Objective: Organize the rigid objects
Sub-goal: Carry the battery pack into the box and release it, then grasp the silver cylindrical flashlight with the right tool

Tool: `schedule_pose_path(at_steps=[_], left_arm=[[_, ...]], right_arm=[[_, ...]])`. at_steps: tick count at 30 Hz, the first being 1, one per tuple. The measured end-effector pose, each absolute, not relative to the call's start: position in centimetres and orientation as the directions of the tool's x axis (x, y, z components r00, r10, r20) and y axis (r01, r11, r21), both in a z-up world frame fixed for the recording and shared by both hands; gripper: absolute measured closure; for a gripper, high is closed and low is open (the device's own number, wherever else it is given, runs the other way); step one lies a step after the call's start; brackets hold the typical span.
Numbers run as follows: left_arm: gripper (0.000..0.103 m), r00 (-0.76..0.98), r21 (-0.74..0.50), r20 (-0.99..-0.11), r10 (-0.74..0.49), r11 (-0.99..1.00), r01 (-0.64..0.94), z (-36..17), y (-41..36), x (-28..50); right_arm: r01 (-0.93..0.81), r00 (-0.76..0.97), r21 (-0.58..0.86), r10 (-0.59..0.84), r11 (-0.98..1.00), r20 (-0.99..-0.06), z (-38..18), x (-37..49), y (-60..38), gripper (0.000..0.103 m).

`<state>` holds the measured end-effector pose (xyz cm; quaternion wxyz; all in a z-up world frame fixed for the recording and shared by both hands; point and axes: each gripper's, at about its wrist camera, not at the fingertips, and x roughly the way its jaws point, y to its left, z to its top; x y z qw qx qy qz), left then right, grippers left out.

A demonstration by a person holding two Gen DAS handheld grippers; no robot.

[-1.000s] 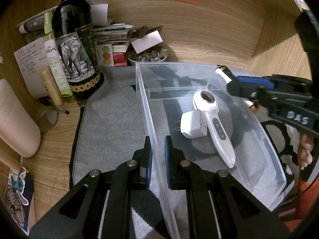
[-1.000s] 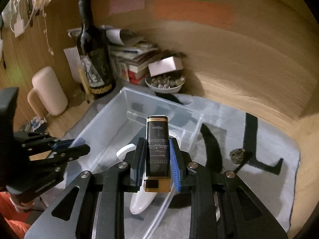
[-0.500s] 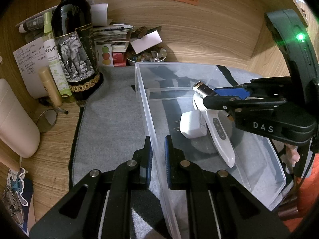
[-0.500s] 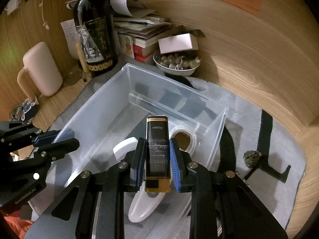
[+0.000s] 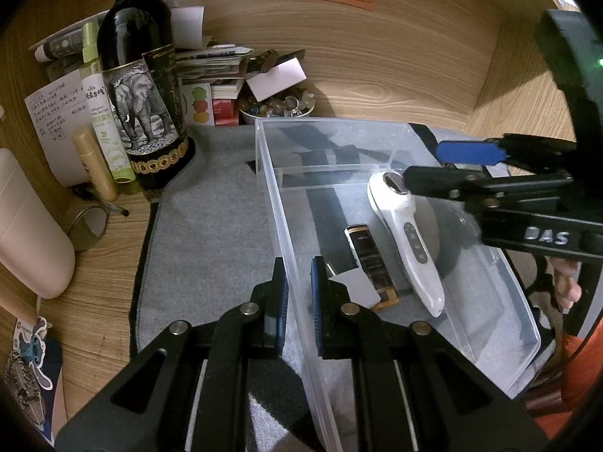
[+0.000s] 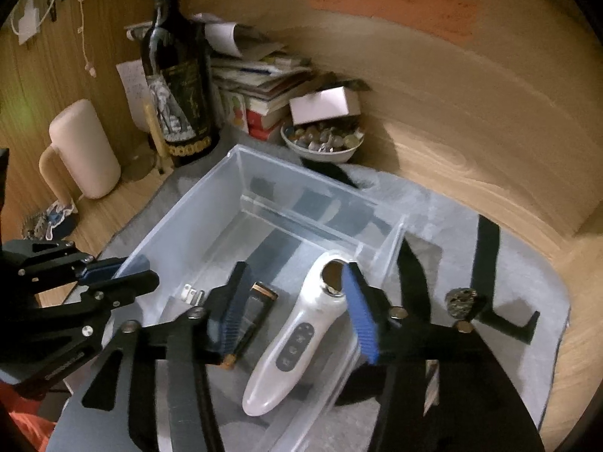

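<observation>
On the far left of the desk stands a pale mug (image 5: pixel 30 233), and next to it a tall dark wine bottle (image 5: pixel 145 86) with an elephant on its label, then a little bowl of stones (image 5: pixel 277 107) by the wooden wall. None of these is being touched. Next comes the left gripper (image 5: pixel 299 293), which is clamped tight on the left wall of the clear plastic bin (image 5: pixel 269 196), one finger outside and one inside, holding the bin steady on the grey mat (image 5: pixel 211 218). Inside the bin, near that wall, lies a white plug adapter (image 5: pixel 354 284), partly hidden behind the left gripper, and touching it is the black and gold lighter (image 5: pixel 371 265), lying flat with its long side pointing from the near end of the bin toward the far end. Just to the right of the lighter lies the white handheld device (image 5: pixel 407 237), long and thin, pointing almost the same way. Above them is the right gripper (image 6: pixel 292 307), whose jaws have just been opening; nothing is pinched between them now, so the lighter looks let go and dropped in. Farther right, out on the mat, sits a small dark lumpy thing (image 6: pixel 461 301), well apart from the bin. It lies on the right gripper's side, so I think the right hand is the nearer one to fetch it next.
</observation>
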<state>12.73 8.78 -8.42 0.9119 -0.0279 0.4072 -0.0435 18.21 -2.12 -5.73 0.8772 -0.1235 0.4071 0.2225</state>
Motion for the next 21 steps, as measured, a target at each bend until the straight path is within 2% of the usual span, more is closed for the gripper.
schedule_pose_path(at_steps=[1, 3, 6, 15, 21], left_arm=[[0.093, 0.664, -0.087, -0.740, -0.102, 0.995, 0.056, -8.4, 8.8, 12.7], [0.093, 0.665, -0.085, -0.740, -0.102, 0.995, 0.057, -8.4, 8.8, 12.7], [0.093, 0.664, -0.087, -0.740, -0.103, 0.995, 0.057, -8.4, 8.8, 12.7], [0.093, 0.665, -0.087, -0.740, -0.103, 0.995, 0.058, -8.4, 8.8, 12.7], [0.093, 0.666, -0.084, -0.739, -0.100, 0.995, 0.057, -8.4, 8.9, 12.6]], right_arm=[[-0.486, 0.581, -0.041, 0.288, 0.873, -0.761, -5.4, 18.0, -2.3, 0.047], [-0.472, 0.608, -0.056, 0.279, 0.880, -0.743, -4.8, 17.5, -2.7, 0.036], [-0.446, 0.647, -0.069, 0.268, 0.892, -0.714, -3.7, 16.8, -3.6, 0.024], [-0.342, 0.720, -0.086, 0.202, 0.936, -0.664, -1.7, 15.3, -7.5, 0.017], [-0.261, 0.712, -0.115, 0.111, 0.959, -0.693, -3.7, 14.4, -10.1, 0.017]])
